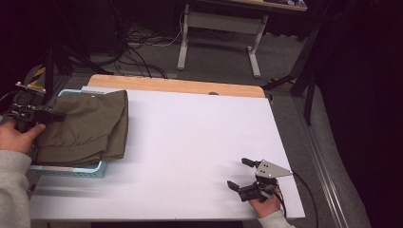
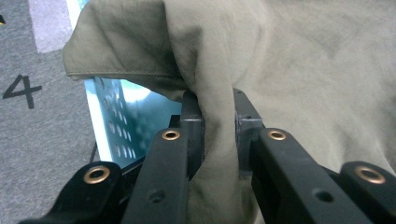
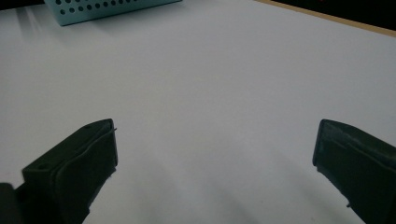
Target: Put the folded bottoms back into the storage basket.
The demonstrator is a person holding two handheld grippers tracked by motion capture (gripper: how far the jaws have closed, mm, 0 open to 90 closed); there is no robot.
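Observation:
An olive-green folded garment point(image 1: 88, 126) lies heaped over a light blue perforated basket point(image 1: 71, 170) at the table's left edge. My left gripper point(image 1: 56, 115) sits at the garment's left side, shut on a fold of the olive cloth point(image 2: 219, 126), which is pinched between the two pads. The basket wall point(image 2: 123, 126) shows under the lifted cloth. Near the table's front right corner my right gripper point(image 1: 237, 173) rests open above the white tabletop point(image 3: 210, 84), with nothing between its fingers.
The white table sheet point(image 1: 190, 147) stretches between the basket and the right gripper, with a wooden edge point(image 1: 176, 85) at the back. A basket corner point(image 3: 107, 7) shows far off in the right gripper view. Cables and desk legs point(image 1: 216, 38) stand on the floor behind.

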